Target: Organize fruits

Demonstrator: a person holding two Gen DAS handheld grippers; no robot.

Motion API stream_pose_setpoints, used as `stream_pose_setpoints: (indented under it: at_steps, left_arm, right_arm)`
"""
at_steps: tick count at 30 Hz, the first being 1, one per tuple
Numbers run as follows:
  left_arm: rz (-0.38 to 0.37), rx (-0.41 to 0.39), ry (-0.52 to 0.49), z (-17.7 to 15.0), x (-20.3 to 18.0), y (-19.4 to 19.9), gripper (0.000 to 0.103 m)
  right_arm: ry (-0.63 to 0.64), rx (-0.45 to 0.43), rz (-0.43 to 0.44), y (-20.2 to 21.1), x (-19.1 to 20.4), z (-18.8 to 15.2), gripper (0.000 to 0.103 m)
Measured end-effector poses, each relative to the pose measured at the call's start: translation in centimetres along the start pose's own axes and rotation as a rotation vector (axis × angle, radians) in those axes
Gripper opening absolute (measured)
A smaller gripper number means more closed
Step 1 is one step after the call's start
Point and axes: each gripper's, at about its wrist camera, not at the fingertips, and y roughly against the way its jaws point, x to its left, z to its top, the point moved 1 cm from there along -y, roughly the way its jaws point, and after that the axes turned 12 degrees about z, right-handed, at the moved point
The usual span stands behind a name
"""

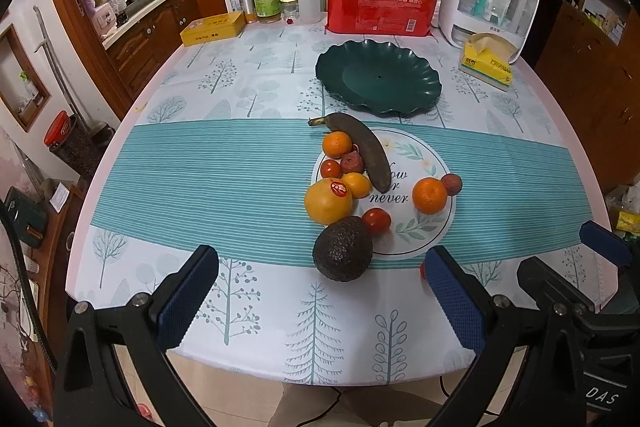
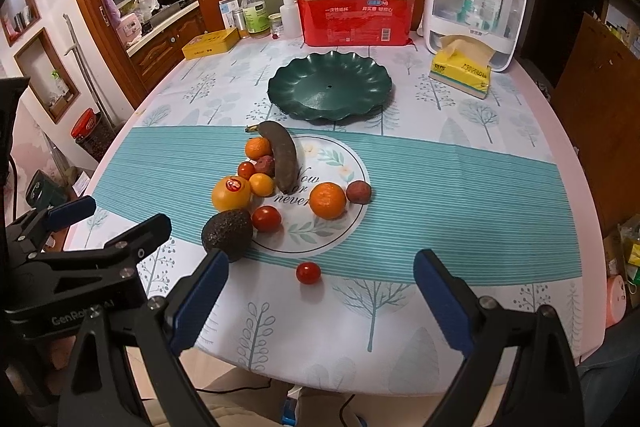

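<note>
holding both grippers wide open and empty over the table's near edge, your left gripper [image 1: 320, 291] faces the avocado [image 1: 343, 248], your right gripper [image 2: 320, 297] the cherry tomato [image 2: 308, 273], fruit heaped mid-table, green plate [image 2: 296, 99] toward the far edge.

Both grippers: left gripper [image 1: 322, 295], right gripper [image 2: 320, 297], black frames, blue textured pads [image 1: 185, 303], silver screws, white lettering.
</note>
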Motion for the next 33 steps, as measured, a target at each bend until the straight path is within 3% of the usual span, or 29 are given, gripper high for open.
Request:
stream_pose_setpoints:
  at_steps: [33]
  left_arm:
    - [-0.020,0.072,-0.046,0.9,-0.9,-3.5,0.102]
  right_arm:
    - [-0.040,0.044,0.029,-2.7,-1.2,0.5,0.092]
